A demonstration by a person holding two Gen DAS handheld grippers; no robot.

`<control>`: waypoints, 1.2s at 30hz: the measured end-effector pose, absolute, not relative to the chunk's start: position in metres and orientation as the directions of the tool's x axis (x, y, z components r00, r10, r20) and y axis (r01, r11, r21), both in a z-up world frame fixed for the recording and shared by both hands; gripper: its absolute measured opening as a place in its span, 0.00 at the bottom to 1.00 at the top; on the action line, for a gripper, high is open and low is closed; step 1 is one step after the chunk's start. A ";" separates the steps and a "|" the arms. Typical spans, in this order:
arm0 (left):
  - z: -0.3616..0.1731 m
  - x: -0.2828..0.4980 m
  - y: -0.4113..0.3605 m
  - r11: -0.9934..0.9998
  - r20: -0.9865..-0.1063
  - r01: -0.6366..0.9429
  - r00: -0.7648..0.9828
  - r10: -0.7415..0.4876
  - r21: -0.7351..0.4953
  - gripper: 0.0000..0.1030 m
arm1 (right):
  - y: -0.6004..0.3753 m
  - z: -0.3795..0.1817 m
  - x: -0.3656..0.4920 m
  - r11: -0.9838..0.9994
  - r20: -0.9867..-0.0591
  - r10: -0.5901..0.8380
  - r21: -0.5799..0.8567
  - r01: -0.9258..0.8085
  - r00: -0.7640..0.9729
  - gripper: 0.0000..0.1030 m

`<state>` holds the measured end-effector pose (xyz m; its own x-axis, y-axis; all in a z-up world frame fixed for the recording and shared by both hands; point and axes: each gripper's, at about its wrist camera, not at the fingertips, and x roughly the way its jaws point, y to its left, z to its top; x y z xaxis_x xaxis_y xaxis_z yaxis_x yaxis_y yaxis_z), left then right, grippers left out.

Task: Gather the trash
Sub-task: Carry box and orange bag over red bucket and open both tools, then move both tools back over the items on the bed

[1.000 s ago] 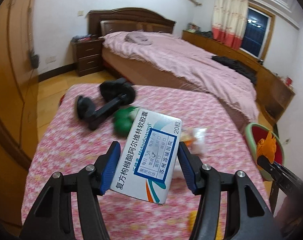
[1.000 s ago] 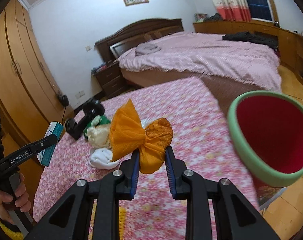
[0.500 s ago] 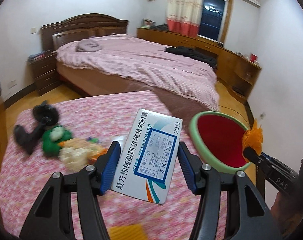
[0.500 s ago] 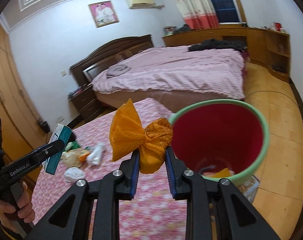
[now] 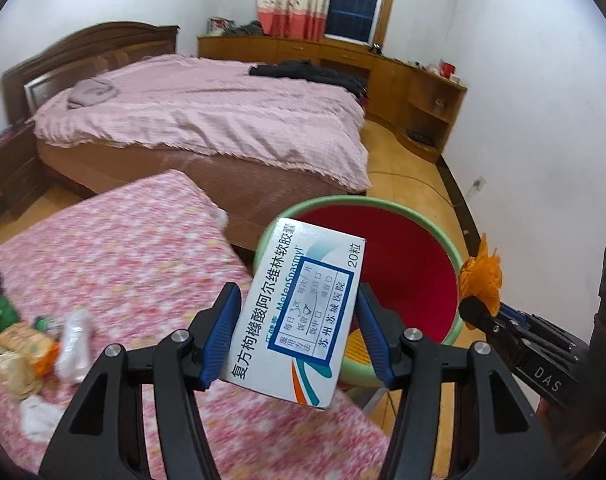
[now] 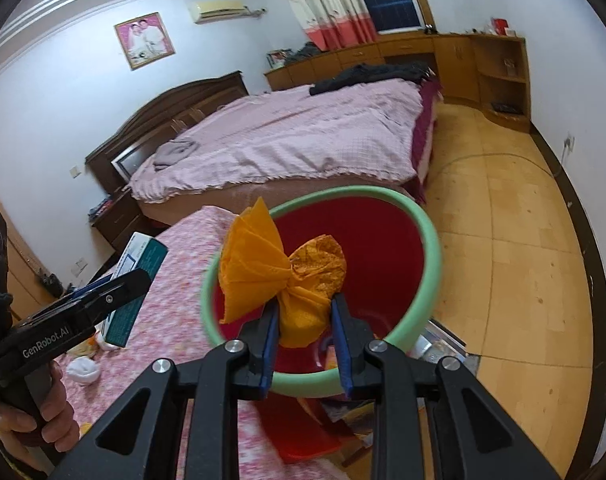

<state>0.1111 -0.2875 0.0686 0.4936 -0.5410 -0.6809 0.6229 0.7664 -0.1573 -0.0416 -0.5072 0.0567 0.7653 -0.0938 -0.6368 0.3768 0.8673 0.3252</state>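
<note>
The left gripper pinched a white medicine box while the right gripper clamped a crumpled orange wrapper, both above the green-rimmed red bin.

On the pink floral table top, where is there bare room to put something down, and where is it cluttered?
The pink floral table top is bare across its far half, from the corner nearest the green-rimmed red bin back toward the bed. The near left edge is crowded: crumpled wrappers and tissue. Both tools are full: white medicine box, orange mesh wad.
</note>
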 end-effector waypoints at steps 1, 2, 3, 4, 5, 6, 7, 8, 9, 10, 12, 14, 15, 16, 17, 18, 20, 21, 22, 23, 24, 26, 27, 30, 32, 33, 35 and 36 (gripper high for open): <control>0.064 0.114 -0.292 0.763 -0.688 0.626 0.484 -0.541 -0.160 0.57 | -0.511 0.053 -0.040 0.865 -0.642 -0.094 0.326 0.382 0.761 0.27; 0.060 0.118 -0.296 0.760 -0.694 0.628 0.475 -0.541 -0.163 0.57 | -0.515 0.049 -0.038 0.862 -0.649 -0.094 0.327 0.388 0.755 0.27; 0.055 0.121 -0.301 0.757 -0.701 0.632 0.463 -0.542 -0.168 0.57 | -0.519 0.045 -0.037 0.859 -0.655 -0.093 0.329 0.393 0.750 0.27; 0.051 0.124 -0.307 0.755 -0.707 0.633 0.455 -0.542 -0.171 0.57 | -0.522 0.042 -0.036 0.856 -0.660 -0.091 0.331 0.397 0.746 0.27; 0.048 0.125 -0.309 0.753 -0.710 0.635 0.449 -0.542 -0.174 0.57 | -0.525 0.038 -0.034 0.855 -0.664 -0.087 0.333 0.398 0.742 0.27; 0.045 0.127 -0.314 0.752 -0.715 0.636 0.443 -0.541 -0.175 0.57 | -0.527 0.035 -0.033 0.854 -0.669 -0.082 0.335 0.398 0.739 0.27; 0.042 0.129 -0.317 0.751 -0.719 0.636 0.439 -0.539 -0.175 0.57 | -0.528 0.033 -0.031 0.855 -0.671 -0.080 0.335 0.397 0.737 0.27; 0.040 0.130 -0.319 0.752 -0.722 0.636 0.437 -0.536 -0.173 0.57 | -0.530 0.030 -0.030 0.855 -0.674 -0.076 0.335 0.396 0.735 0.28; 0.037 0.132 -0.321 0.753 -0.726 0.636 0.437 -0.531 -0.168 0.57 | -0.532 0.029 -0.028 0.856 -0.676 -0.074 0.335 0.395 0.733 0.28; 0.035 0.132 -0.324 0.754 -0.729 0.636 0.438 -0.526 -0.162 0.57 | -0.532 0.027 -0.026 0.856 -0.678 -0.072 0.334 0.394 0.732 0.28; 0.032 0.132 -0.327 0.755 -0.734 0.639 0.441 -0.518 -0.149 0.57 | -0.533 0.025 -0.024 0.860 -0.680 -0.070 0.330 0.389 0.730 0.32; 0.030 0.134 -0.330 0.754 -0.738 0.641 0.439 -0.512 -0.141 0.57 | -0.534 0.024 -0.022 0.861 -0.679 -0.063 0.334 0.384 0.731 0.32; 0.029 0.134 -0.331 0.754 -0.741 0.642 0.439 -0.509 -0.137 0.57 | -0.534 0.023 -0.021 0.860 -0.679 -0.058 0.338 0.382 0.731 0.32; 0.029 0.134 -0.332 0.755 -0.742 0.642 0.442 -0.504 -0.131 0.58 | -0.535 0.022 -0.020 0.860 -0.680 -0.053 0.342 0.380 0.731 0.33; 0.030 0.135 -0.332 0.756 -0.742 0.642 0.445 -0.502 -0.128 0.58 | -0.535 0.021 -0.019 0.858 -0.681 -0.051 0.344 0.381 0.730 0.34; 0.030 0.136 -0.333 0.757 -0.742 0.641 0.447 -0.500 -0.124 0.60 | -0.536 0.021 -0.018 0.856 -0.682 -0.053 0.346 0.385 0.729 0.37; 0.033 0.136 -0.333 0.759 -0.741 0.640 0.449 -0.499 -0.124 0.60 | -0.537 0.022 -0.018 0.852 -0.678 -0.050 0.355 0.385 0.734 0.41; 0.035 0.136 -0.332 0.759 -0.740 0.638 0.448 -0.502 -0.128 0.60 | -0.537 0.023 -0.019 0.850 -0.674 -0.048 0.360 0.384 0.738 0.43; 0.037 0.136 -0.330 0.760 -0.739 0.636 0.447 -0.505 -0.134 0.60 | -0.538 0.024 -0.019 0.849 -0.670 -0.048 0.364 0.384 0.741 0.43; 0.039 0.135 -0.328 0.760 -0.737 0.635 0.446 -0.507 -0.139 0.60 | -0.537 0.026 -0.019 0.848 -0.666 -0.049 0.366 0.383 0.745 0.43; 0.042 0.135 -0.325 0.759 -0.735 0.634 0.445 -0.512 -0.146 0.60 | -0.537 0.027 -0.020 0.848 -0.661 -0.050 0.368 0.382 0.748 0.44; 0.048 0.134 -0.319 0.758 -0.728 0.631 0.440 -0.526 -0.166 0.60 | -0.535 0.030 -0.022 0.848 -0.653 -0.052 0.371 0.378 0.756 0.44; 0.051 0.133 -0.317 0.760 -0.726 0.627 0.442 -0.528 -0.171 0.60 | -0.533 0.032 -0.023 0.849 -0.648 -0.051 0.372 0.375 0.760 0.45; 0.064 0.128 -0.306 0.763 -0.715 0.622 0.453 -0.533 -0.175 0.60 | -0.527 0.039 -0.028 0.849 -0.635 -0.050 0.380 0.368 0.771 0.46; 0.071 0.125 -0.299 0.768 -0.707 0.618 0.467 -0.531 -0.169 0.60 | -0.522 0.044 -0.031 0.851 -0.627 -0.046 0.384 0.360 0.778 0.46; 0.075 0.122 -0.295 0.774 -0.702 0.611 0.479 -0.527 -0.165 0.60 | -0.519 0.046 -0.033 0.853 -0.623 -0.046 0.383 0.355 0.781 0.46; 0.084 0.119 -0.284 0.792 -0.691 0.591 0.508 -0.514 -0.155 0.60 | -0.511 0.051 -0.036 0.857 -0.616 -0.043 0.382 0.346 0.786 0.47; 0.089 0.117 -0.279 0.796 -0.686 0.585 0.516 -0.513 -0.156 0.60 | -0.509 0.053 -0.037 0.859 -0.613 -0.041 0.382 0.341 0.789 0.47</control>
